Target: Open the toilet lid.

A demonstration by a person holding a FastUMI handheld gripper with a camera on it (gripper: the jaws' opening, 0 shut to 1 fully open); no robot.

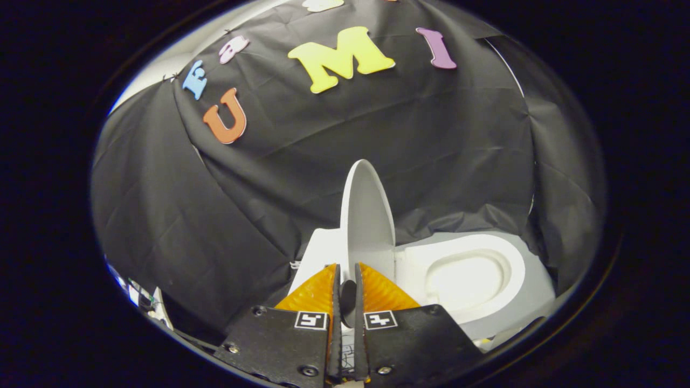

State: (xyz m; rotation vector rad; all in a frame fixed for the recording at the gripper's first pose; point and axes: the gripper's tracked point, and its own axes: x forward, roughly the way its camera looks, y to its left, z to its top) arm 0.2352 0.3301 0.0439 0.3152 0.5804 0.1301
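The white toilet lid (367,215) stands raised, nearly upright, seen almost edge-on just beyond my fingertips. To its right lies the white seat (493,249) around the open bowl (466,280). The white tank (319,252) is to the lid's left. My gripper (347,268) sits below the lid's lower end, its fingers (377,293) drawn together with only a narrow slit between them. I see nothing pinched between them, and their tips hide the lid's hinge end.
Black cloth (215,226) hangs as the booth wall behind and to both sides of the toilet. Some small clutter and cables (141,299) lie low down, left of the fingers.
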